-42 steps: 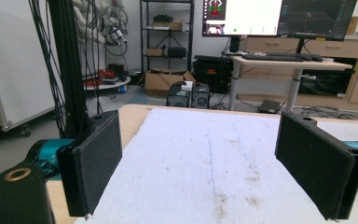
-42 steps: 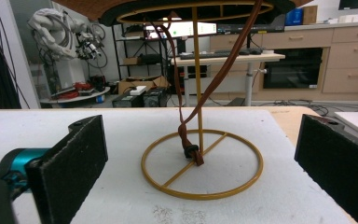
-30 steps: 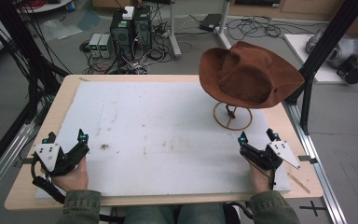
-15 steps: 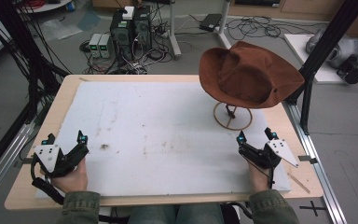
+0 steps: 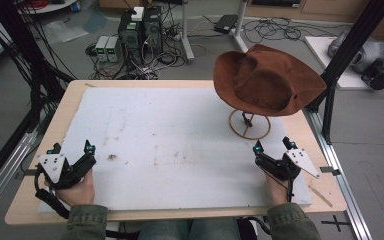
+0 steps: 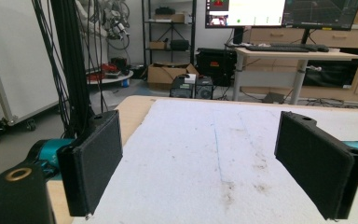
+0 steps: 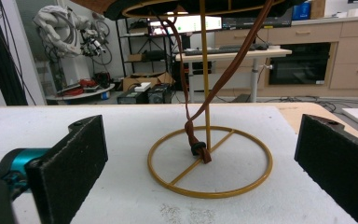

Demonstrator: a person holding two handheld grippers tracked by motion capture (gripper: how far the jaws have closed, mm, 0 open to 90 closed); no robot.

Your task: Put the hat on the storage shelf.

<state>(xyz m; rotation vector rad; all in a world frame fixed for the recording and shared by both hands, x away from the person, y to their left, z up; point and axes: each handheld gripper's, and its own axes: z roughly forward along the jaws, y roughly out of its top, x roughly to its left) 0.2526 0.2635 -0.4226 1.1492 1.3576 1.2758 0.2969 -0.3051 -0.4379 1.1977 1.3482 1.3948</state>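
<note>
The brown hat (image 5: 267, 80) sits on top of the gold wire stand (image 5: 250, 124) at the far right of the table (image 5: 35, 210), with the brim overhanging the stand's ring base on all sides. In the right gripper view, the stand's upright rod (image 7: 204, 70) rises from the ring base (image 7: 209, 161), and the hat's brown chin cord (image 7: 196, 135) hangs down beside the rod, its knot resting on the cross bar of the ring. The white foam mat (image 5: 180, 140) covers most of the table surface and carries the stand.

The right gripper (image 5: 272, 150) lies just on the near side of the ring base, jaws spread wide, nothing between them. Its camera looks straight at the stand, with the ring centred between the two black pads (image 7: 72, 158). Compared with one second ago, this gripper stands slightly nearer the right edge and a little more squared toward the stand; the shift is small. The hat and stand show no displacement over the same interval.

The left gripper (image 5: 71, 150) rests at the near left corner of the mat, well apart from the hat, jaws likewise wide and empty. Its position is unchanged.

Assessment: the work has not begun in earnest. The right gripper's slight adjustment reads as alignment prior to an approach to the hat or its stand.
</note>
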